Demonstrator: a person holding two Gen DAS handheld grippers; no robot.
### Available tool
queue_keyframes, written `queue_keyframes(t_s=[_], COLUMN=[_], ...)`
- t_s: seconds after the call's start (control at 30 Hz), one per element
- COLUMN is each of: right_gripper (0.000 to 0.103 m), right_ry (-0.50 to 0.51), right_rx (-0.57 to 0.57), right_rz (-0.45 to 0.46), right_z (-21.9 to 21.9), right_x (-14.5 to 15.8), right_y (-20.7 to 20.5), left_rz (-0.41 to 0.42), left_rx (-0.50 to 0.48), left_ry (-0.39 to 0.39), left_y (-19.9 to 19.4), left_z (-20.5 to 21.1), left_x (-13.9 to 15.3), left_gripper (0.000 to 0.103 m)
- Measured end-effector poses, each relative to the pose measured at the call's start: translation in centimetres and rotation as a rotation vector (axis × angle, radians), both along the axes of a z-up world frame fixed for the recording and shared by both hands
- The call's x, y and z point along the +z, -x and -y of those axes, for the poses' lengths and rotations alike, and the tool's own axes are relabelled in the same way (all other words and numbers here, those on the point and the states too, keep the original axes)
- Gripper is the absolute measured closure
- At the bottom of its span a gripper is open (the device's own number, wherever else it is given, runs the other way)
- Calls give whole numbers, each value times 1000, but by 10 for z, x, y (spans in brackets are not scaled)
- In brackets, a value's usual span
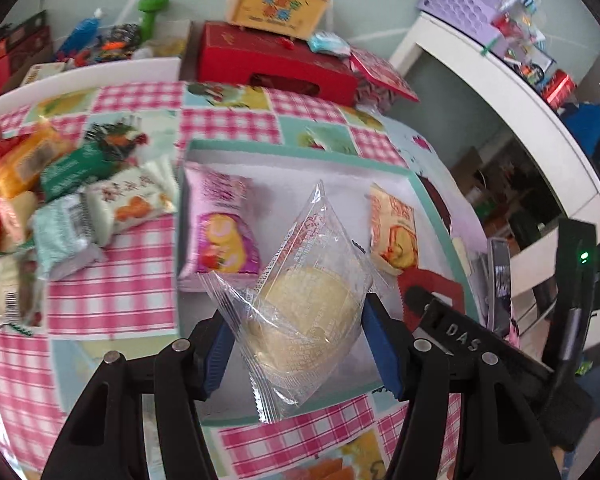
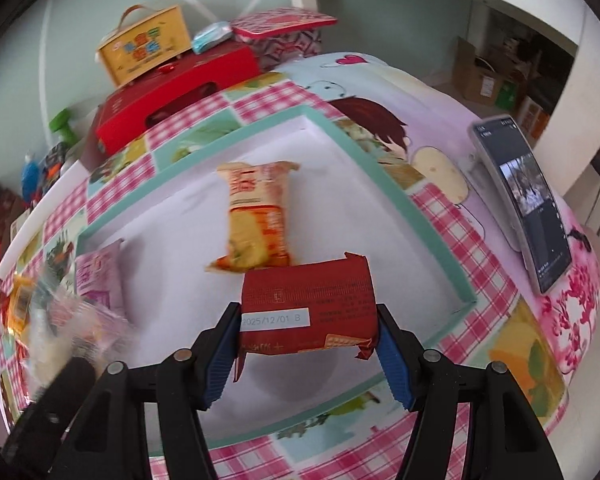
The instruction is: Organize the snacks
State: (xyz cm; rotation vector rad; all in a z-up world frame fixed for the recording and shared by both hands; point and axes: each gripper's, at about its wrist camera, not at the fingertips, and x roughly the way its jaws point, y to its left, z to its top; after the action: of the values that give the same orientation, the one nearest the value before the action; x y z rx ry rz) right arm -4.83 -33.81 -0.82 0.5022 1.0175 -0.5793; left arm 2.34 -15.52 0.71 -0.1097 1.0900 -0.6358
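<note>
Left gripper [image 1: 298,350], blue ribbed pads on black plastic arms, partly closed and clamped on a clear crinkly wrapper with a round pale cake [image 1: 300,312] inside, held over the tray [image 1: 430,196]. Tray is shallow and rectangular, with a white floor and mint-green rim, and sits on a glossy checked tablecloth [image 1: 112,296]. Lying flat in the tray: a pink shiny snack packet [image 1: 220,228] at the left and an orange-yellow pillow packet [image 2: 256,216] further right. Right gripper [image 2: 306,340] is partly closed, pads pinching a dark red foil packet [image 2: 308,304], blocky with crimped ends and a white date label, held above the tray floor. A loose heap of mixed wrapped snacks [image 1: 60,200] sits on the cloth left of the tray. A phone [image 2: 520,200] is propped upright right of the tray.
</note>
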Motion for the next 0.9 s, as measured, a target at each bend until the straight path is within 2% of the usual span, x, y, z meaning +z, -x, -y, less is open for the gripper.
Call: queue_keyframes(t_s=[0.13,0.2,0.27,0.57,0.63,0.67,0.73,0.8,0.83,0.9], right_gripper=[36,36,34,34,34,33,16,4,0,0], right_ry=[2,-3,-8,-12,-9,-11,-18,-33,-36,-36], right_rx=[-28,-31,-29,-31,-27,-21,-6,10,17,31], right_rz=[-7,-9,-8,7,9,11,19,29,31,31], right_z=[6,7,8,7,6,6,4,2,1,-2], right_x=[-2,-4,-5,-4,-4,-4,-6,-8,-9,-11], right_y=[3,2,2,2,2,1,-1,-2,-3,-6], left_rz=[-12,-13,-12,24,29,32,51,64,68,74], left_rx=[-20,-23,-12,13,28,45,90,124,140,177], left_ry=[-13,-19,-22,-20,-20,-18,-22,-29,-29,-32], left_y=[0,0,-1,-3,-5,-7,-10,-13,-14,-18], left_z=[9,10,8,-3,-5,-9,-16,-22,-25,-34], left_x=[-9,-10,-9,4,5,6,7,7,7,7], left_gripper=[39,35,17,16,13,11,5,4,4,3])
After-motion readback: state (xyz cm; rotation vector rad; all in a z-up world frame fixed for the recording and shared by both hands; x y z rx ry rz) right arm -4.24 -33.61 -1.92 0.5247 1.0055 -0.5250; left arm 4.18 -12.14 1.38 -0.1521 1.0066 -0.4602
